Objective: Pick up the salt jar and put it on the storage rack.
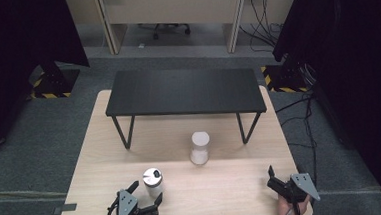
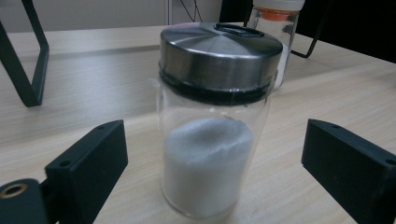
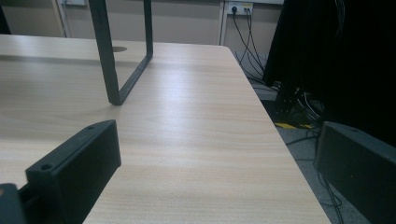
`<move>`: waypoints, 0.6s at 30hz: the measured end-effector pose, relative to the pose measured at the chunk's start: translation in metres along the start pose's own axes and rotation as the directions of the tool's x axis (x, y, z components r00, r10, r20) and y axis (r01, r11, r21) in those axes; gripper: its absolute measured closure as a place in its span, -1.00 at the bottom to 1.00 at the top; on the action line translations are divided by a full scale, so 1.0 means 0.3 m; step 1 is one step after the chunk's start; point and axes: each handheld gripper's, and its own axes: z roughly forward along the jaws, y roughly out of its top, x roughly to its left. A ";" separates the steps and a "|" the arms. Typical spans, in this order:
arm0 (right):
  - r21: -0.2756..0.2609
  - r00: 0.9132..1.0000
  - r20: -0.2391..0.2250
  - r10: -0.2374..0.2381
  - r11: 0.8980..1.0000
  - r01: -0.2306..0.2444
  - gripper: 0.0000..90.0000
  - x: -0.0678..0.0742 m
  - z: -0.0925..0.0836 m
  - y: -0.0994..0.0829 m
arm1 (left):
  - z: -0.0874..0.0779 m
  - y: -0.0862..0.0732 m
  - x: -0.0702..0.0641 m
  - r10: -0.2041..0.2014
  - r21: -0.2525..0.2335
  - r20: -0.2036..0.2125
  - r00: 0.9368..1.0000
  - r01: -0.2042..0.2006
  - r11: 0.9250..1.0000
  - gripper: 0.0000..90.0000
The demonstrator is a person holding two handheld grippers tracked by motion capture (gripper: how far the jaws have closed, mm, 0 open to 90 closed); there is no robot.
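Your left tool (image 1: pixel 146 192) sits at the near left edge of the counter (image 1: pixel 233 185), jaws wide and set either side of the shaker jar (image 1: pixel 153 182). In the left gripper view the jar (image 2: pixel 215 126) stands upright between the two jaws with a clear gap on each side, so the pads are not pressing on it. The jar is glass, roughly half full of white powder, with a steel lid (image 2: pixel 220 53).

A second jar (image 1: pixel 200 148) with a white cap stands farther back, near the middle of the counter, well apart from the first. In the left gripper view it shows behind the steel lid (image 2: pixel 275 28).

A black shelf (image 1: pixel 185 92) on wire legs stands across the far half of the counter.

Your right tool (image 1: pixel 273 178) rests at the near right corner, jaws wide, with bare counter (image 3: pixel 196 140) between them.
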 end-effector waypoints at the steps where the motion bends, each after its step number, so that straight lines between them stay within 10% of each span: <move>1: -0.001 1.000 0.001 0.001 1.000 -0.001 -0.99 0.000 0.000 -0.001 | 0.017 0.007 0.001 -0.002 0.010 0.008 1.000 0.002 1.000 -0.85; 18: -0.008 1.000 -0.005 0.002 1.000 -0.002 -0.99 -0.004 -0.002 -0.004 | 0.089 0.031 -0.010 0.008 0.036 -0.017 1.000 -0.007 0.999 -0.43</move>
